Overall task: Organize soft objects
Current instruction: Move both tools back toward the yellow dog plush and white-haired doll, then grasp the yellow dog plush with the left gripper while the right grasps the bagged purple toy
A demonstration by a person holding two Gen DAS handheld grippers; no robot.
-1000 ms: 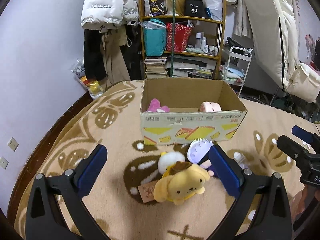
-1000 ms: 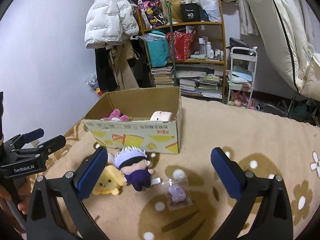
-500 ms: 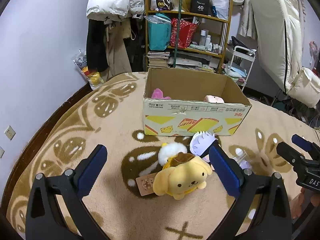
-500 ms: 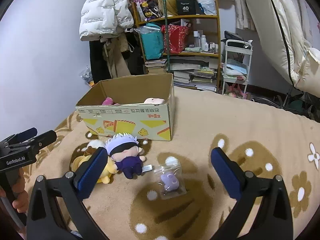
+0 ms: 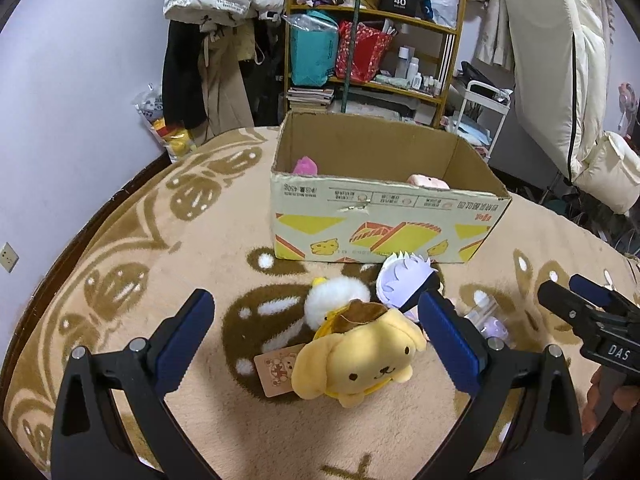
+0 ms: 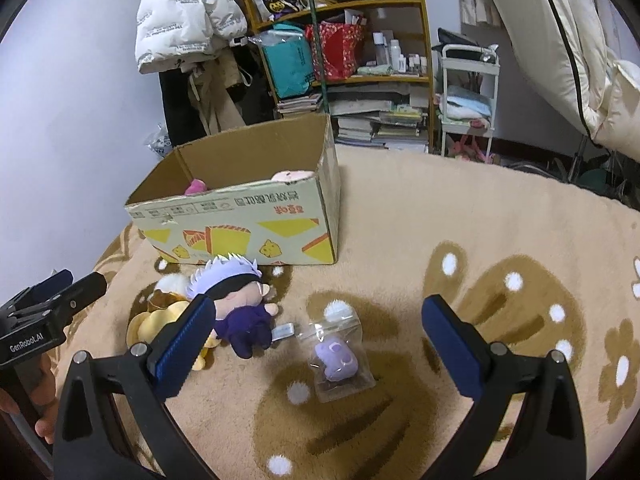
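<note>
A yellow dog plush (image 5: 356,360) lies on the beige rug between the open fingers of my left gripper (image 5: 316,340). Behind it lie a white fluffy toy (image 5: 334,300) and a white-haired doll in purple (image 5: 404,284). In the right wrist view the doll (image 6: 236,300) lies by the left finger of my open right gripper (image 6: 316,340), and a bagged purple toy (image 6: 336,360) lies between its fingers. The open cardboard box (image 5: 384,228) holds a pink plush (image 5: 305,166) and a pale pink one (image 5: 428,181).
A crowded shelf (image 5: 372,48) and hanging coats (image 5: 216,40) stand behind the box. A white cart (image 6: 468,96) and a cream mattress (image 5: 560,80) stand at the right. The rug's edge meets the wall at the left (image 5: 132,184).
Both grippers have come lower and closer to the toys on the rug. The yellow plush and the bagged toy now lie nearer between the fingers. Both stay open.
</note>
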